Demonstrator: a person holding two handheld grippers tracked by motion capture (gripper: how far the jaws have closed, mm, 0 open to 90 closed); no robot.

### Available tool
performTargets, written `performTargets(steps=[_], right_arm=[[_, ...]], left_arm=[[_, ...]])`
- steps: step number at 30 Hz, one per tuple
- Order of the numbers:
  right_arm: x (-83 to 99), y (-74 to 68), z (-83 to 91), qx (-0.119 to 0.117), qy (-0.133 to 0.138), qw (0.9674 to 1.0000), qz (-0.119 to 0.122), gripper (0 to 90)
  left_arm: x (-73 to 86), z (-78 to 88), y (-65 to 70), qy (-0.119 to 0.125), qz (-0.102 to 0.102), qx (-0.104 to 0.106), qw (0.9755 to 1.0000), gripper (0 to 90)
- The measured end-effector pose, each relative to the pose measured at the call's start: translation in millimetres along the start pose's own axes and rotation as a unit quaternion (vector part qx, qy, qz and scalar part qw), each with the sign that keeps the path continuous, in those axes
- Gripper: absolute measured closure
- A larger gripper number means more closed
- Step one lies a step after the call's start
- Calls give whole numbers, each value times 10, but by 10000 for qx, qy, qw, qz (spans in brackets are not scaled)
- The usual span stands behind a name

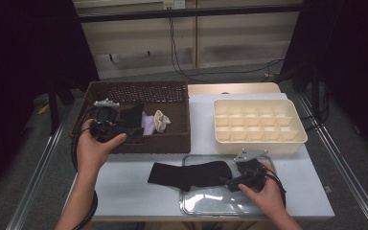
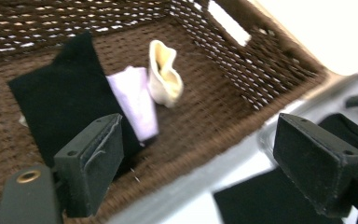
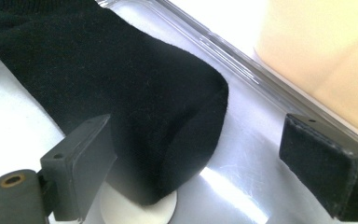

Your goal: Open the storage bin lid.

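Black sock [image 1: 191, 175] lies lengthwise 9-to-3 across the clear tray [image 1: 206, 203], toe at the right tongs [image 1: 231, 182], spread around it, not pinching. Left tongs [image 1: 133, 132] spread, empty, over the basket [image 1: 172, 93].

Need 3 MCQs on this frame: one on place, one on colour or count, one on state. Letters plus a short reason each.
1. Where does the long black sock lie?
A. in the cream compartment box
B. partly on the clear plastic tray, partly on the white table
C. on the floor

2. What colour is the rolled sock in the brown woven basket?
A. red
B. green
C. cream

3. How stand the left gripper jaws?
A. open, nothing between them
B. shut on a sock
C. shut on the basket rim

Key: 1 B, the high view shows its toe end on the tray and its cuff on the table. 2 C, pale cream beside a lilac cloth. 3 A, the left gripper view shows a wide gap over the basket.
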State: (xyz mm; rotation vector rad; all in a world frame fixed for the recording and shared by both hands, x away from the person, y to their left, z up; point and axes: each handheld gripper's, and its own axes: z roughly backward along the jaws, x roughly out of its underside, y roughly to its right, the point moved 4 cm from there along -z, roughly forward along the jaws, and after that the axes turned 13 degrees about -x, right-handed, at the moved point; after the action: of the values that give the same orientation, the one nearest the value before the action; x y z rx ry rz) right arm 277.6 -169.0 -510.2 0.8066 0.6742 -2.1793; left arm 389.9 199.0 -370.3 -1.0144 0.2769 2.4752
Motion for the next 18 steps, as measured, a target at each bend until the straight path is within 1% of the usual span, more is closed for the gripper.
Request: performTargets(steps=[1, 2, 5, 7, 9, 11, 12, 15, 18], right_arm=[[0, -1, -1, 6, 0, 10000, 0, 100], [0, 0, 0, 4, 2, 10000, -2, 100], [0, -1, 0, 5, 3, 10000, -1, 100], [1, -1, 0, 8, 1, 10000, -1, 100], [1, -1, 0, 5, 4, 10000, -2, 99], [1, -1, 0, 6, 3, 10000, -1, 100], [1, 0, 0, 5, 3, 10000, -2, 99], [1, 0, -1, 2, 3, 10000, -4, 100], [1, -1, -1, 6, 2, 10000, -5, 99]], left_arm=[[-18, -32, -15, -18, 26, -57, 10000, 175], [-34, -57, -38, -67, -1, -103, 9999, 191], [-93, -122, -104, -6, 23, -204, 9998, 218], [-123, -165, -137, -24, 51, -257, 9997, 230], [-144, -216, -171, -29, 99, -297, 9995, 264], [-160, -263, -192, -55, 136, -311, 9994, 281], [-176, -279, -208, -23, 107, -371, 9993, 285], [-226, -335, -232, 42, 149, -395, 9991, 325], [-264, -402, -265, 47, 95, -464, 9989, 374]])
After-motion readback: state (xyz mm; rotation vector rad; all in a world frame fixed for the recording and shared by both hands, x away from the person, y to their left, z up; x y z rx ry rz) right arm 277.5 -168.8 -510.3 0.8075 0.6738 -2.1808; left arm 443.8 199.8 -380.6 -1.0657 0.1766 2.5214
